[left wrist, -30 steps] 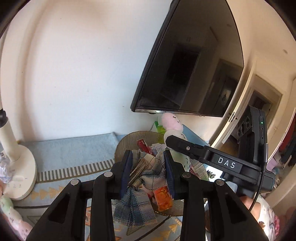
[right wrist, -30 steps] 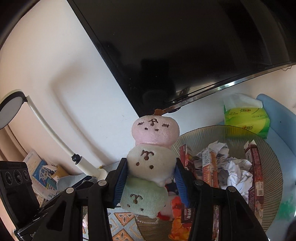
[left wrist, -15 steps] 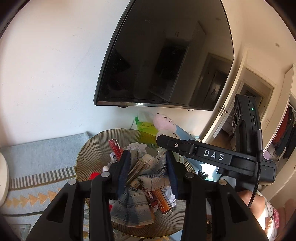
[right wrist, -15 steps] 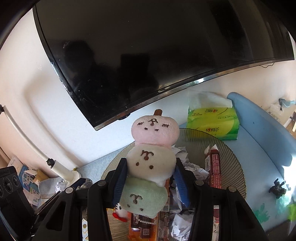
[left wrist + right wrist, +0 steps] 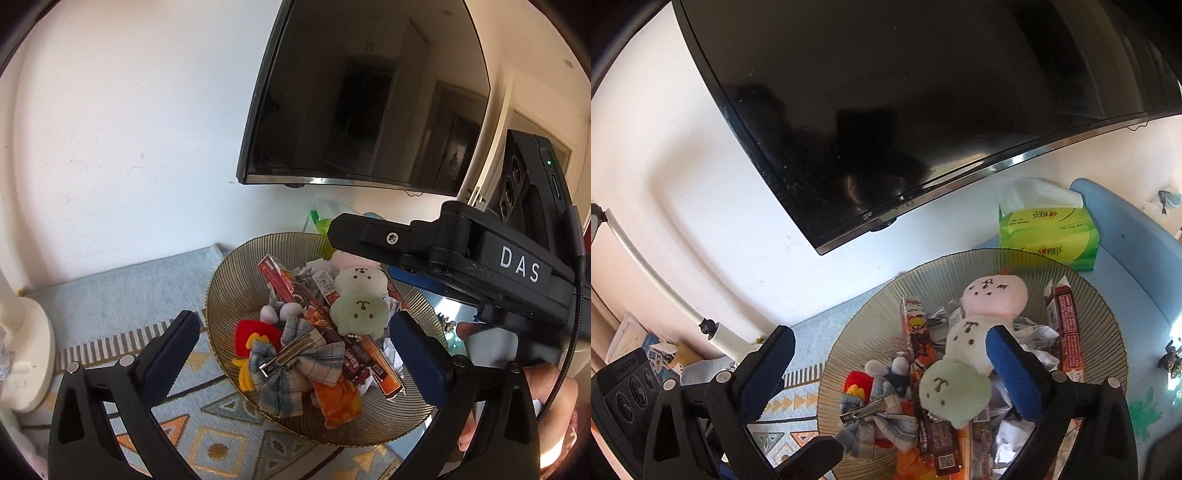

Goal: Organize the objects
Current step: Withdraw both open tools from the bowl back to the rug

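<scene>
Both released since the earlier frames: we now hold left gripper and right gripper spread, empty. Plaid bow and plush stack lie in the bowl. Light, soft; we'd pinch mid-body.

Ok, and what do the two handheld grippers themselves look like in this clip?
Both are matte black plastic. The left gripper has two angular fingers with dark blue ribbed pads and silver pivot screws. The right gripper matches, with brighter blue pads. Seen from the left wrist, its body carries white "DAS" lettering, a green indicator light and a thin black cable.
</scene>
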The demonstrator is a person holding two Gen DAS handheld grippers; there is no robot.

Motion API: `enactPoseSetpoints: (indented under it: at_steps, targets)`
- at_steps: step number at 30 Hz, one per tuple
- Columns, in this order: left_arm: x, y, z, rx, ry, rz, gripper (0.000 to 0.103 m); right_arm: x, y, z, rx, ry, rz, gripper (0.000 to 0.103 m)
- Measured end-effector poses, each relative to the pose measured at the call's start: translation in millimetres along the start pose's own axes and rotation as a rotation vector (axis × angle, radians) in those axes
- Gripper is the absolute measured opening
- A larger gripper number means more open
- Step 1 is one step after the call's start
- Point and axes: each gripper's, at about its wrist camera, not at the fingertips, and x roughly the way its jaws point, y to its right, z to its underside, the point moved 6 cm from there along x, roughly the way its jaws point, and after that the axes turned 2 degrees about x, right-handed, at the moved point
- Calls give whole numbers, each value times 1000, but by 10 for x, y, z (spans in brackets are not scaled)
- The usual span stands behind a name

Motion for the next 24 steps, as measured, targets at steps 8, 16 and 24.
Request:
enactPoseSetpoints:
  at_steps: [8, 16, 24]
  targets:
    - [-483, -480, -24, -27, 26, -66, 103, 166, -828, 194, -96, -36, -76, 103]
    - [-1110, -1606, 200, -156, 45, -154, 103, 467, -1603, 665, -152, -128, -157, 103]
    - [-1760, -2976, 783, -464, 98, -194, 103, 918, -2313, 1603, -315, -256, -276, 103]
